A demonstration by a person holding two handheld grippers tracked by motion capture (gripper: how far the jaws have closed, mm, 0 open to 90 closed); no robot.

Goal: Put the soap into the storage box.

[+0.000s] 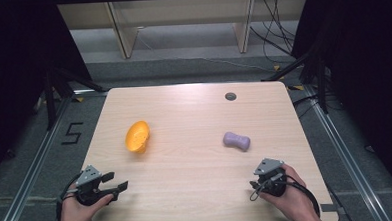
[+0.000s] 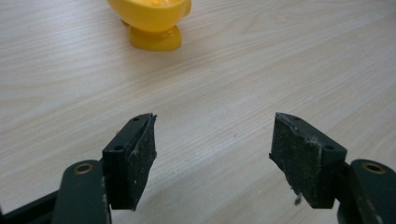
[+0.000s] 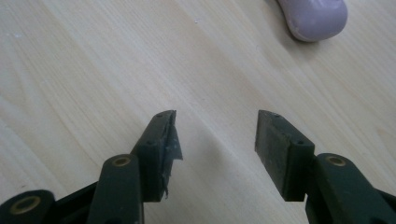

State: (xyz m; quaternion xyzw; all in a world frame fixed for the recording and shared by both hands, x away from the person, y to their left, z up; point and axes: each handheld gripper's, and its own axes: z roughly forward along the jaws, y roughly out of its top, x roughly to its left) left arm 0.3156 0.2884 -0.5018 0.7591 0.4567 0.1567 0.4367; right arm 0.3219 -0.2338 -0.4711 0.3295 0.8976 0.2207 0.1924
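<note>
An orange-yellow egg-cup-like bowl (image 1: 137,136) on a short foot stands left of the middle of the wooden table (image 1: 194,115). A lilac dumbbell-shaped piece (image 1: 236,141) lies right of the middle. My left gripper (image 1: 116,181) is held at the near left corner, open and empty. Its jaws point right and forward, well short of the bowl (image 2: 152,18). My right gripper (image 1: 267,168) is held at the near right, open and empty, a short way in front of the lilac piece (image 3: 317,16). In both gripper views, left gripper (image 2: 212,135) and right gripper (image 3: 215,128), bare wood lies between the jaws.
A grey round grommet (image 1: 230,96) sits in the table near its far edge. Beyond the table are wooden frame legs (image 1: 122,36), cables (image 1: 276,37) and black stand legs (image 1: 57,84). A "5" mark (image 1: 73,132) is on the floor at left.
</note>
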